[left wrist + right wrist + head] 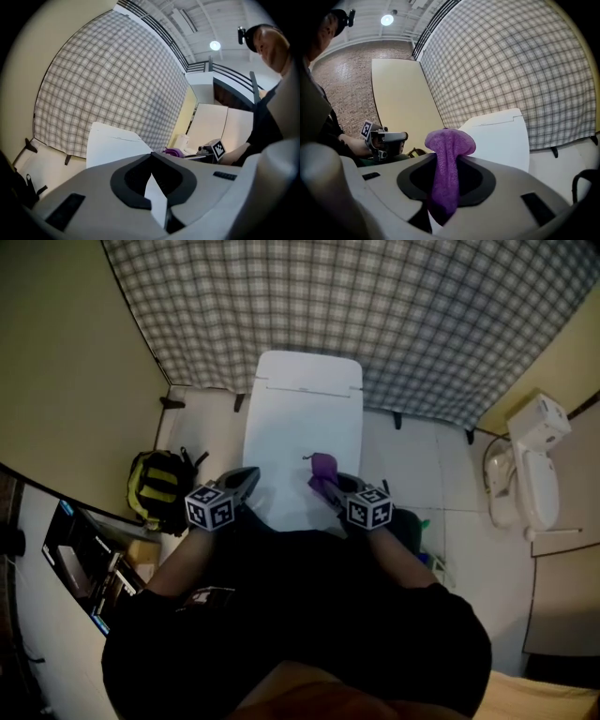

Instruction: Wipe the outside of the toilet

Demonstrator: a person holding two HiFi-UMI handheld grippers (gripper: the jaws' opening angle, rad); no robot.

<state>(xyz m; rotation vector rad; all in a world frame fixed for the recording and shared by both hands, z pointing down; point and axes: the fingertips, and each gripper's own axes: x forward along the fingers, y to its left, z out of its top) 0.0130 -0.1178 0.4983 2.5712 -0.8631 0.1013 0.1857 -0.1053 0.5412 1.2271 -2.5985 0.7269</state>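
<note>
The white toilet (302, 427) stands with its lid shut in front of me, in the middle of the head view. My right gripper (328, 486) is over the lid's front right and is shut on a purple cloth (322, 465). In the right gripper view the cloth (450, 140) bulges out above the jaws of the gripper (446, 159) and hangs down between them. My left gripper (246, 482) is over the lid's front left. Its jaws (151, 155) meet at the tips with nothing in them. The toilet lid (112, 145) lies just beyond them.
A yellow and black backpack (159, 486) sits on the floor left of the toilet. A second white fixture (534, 460) stands at the right wall. A plaid covering (375, 315) hangs behind the toilet. A dark shelf unit (84, 559) is at the near left.
</note>
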